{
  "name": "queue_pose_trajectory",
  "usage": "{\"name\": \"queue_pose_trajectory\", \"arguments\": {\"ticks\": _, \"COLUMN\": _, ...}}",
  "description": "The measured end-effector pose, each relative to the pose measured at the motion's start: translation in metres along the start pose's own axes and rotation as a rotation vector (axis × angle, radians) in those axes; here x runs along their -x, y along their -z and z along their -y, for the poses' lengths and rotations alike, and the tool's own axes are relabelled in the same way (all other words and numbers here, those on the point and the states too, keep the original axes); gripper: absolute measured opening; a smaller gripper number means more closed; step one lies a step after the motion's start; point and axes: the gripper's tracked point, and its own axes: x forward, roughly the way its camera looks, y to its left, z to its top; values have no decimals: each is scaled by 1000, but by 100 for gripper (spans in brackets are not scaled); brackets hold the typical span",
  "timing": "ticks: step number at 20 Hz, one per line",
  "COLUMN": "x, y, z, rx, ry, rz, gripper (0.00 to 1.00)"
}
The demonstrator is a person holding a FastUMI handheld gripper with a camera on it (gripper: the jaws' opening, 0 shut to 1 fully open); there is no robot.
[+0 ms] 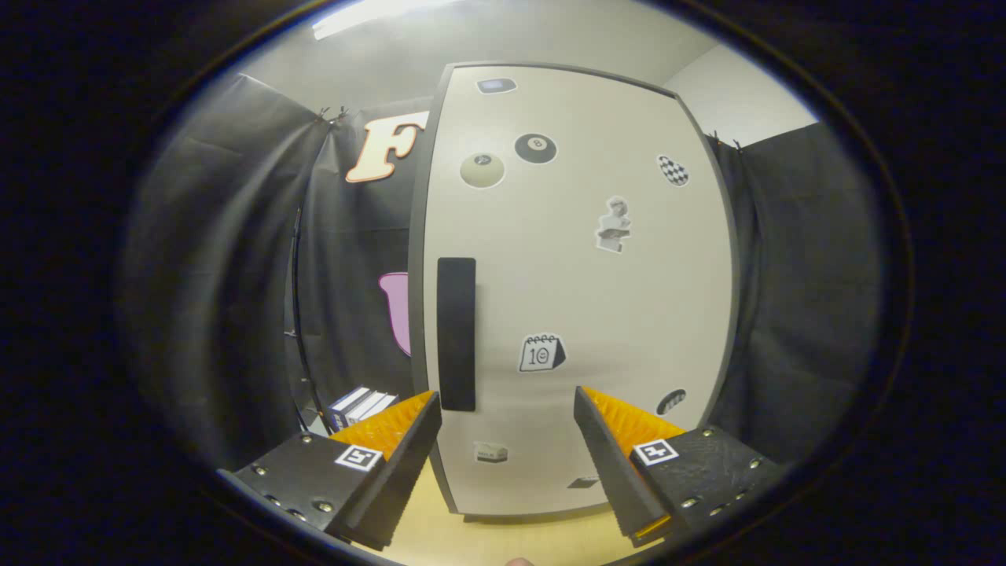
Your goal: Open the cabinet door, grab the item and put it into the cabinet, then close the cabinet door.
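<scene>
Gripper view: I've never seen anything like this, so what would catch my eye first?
The tall off-white cabinet door stands shut straight ahead, dotted with stickers, among them a black eight-ball sticker near its top. A long black vertical handle runs along its left edge, just beyond the open gripper, which holds nothing. Left of the cabinet, a small blue-and-white box sits low against the black cloth.

the gripper (507, 409) points level ahead, its fingers (409, 440) spread wide, holding nothing.
</scene>
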Motion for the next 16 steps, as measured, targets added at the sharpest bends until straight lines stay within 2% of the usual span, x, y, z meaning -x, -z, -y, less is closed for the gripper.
{"name": "queue_pose_trajectory", "arguments": {"ticks": 10, "x": 128, "y": -10, "z": 45, "rx": 19, "ry": 68, "rz": 2, "gripper": 100}}
{"name": "queue_pose_trajectory", "arguments": {"ticks": 13, "x": 158, "y": -5, "z": 62, "rx": 48, "ry": 105, "rz": -19, "gripper": 100}}
{"name": "queue_pose_trajectory", "arguments": {"ticks": 16, "x": 176, "y": -12, "z": 72, "rx": 21, "ry": 125, "rz": 4, "gripper": 100}}
